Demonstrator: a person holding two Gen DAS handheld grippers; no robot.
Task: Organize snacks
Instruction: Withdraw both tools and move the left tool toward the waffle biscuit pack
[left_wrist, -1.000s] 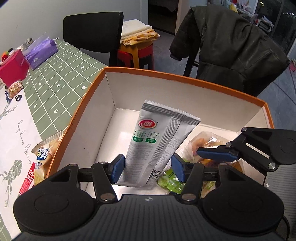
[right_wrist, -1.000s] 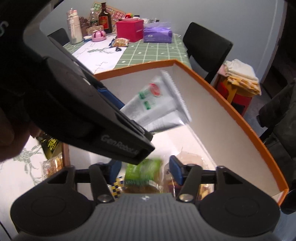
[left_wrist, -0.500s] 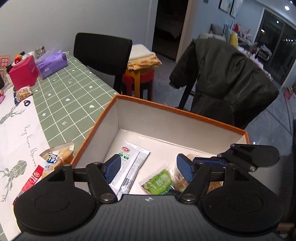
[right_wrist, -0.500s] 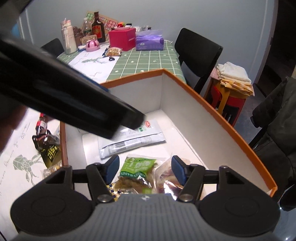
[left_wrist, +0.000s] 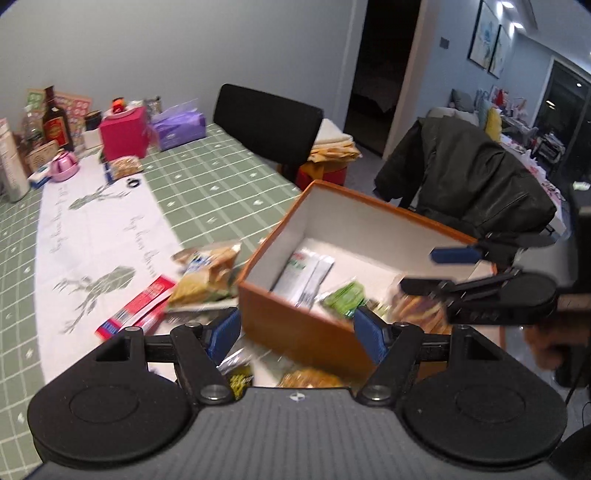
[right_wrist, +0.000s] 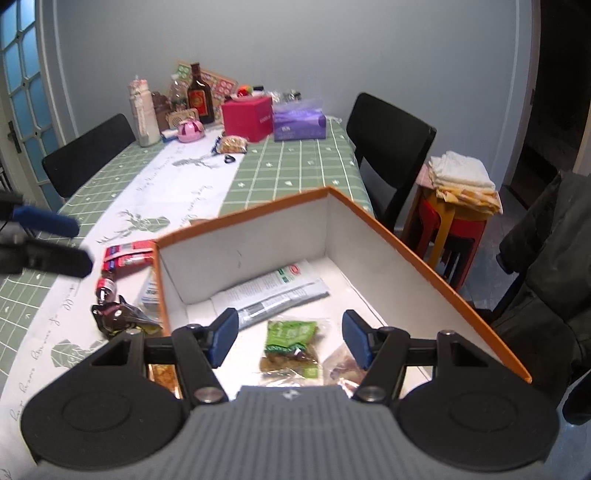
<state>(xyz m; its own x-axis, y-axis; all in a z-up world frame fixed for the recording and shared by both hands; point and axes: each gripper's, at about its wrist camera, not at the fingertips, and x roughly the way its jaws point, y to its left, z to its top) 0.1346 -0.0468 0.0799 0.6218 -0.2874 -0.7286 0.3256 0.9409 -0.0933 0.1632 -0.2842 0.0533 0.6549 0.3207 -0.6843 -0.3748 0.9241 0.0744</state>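
The orange box (right_wrist: 424, 254) is open at the top, so entry from above is free; its upright walls bar any sideways approach. On its floor a white packet (right_wrist: 273, 291) lies flat toward the far wall, a green packet (right_wrist: 291, 336) in the middle; bare floor shows along the right wall. Left of the box, loose snack packets (left_wrist: 207, 273) and a red packet (left_wrist: 136, 306) crowd the desk (left_wrist: 207, 192). The right claw (right_wrist: 288, 338) hangs above the box, fingers spread.

Both views are dim and cool, with heavy fisheye bending and dark corners. The left wrist view is motion-blurred, smearing the snack packets (left_wrist: 207, 273) at centre; ceiling lights (left_wrist: 517, 22) glare upper right. The right wrist view is sharper; a window (right_wrist: 22, 92) glows blue upper left.
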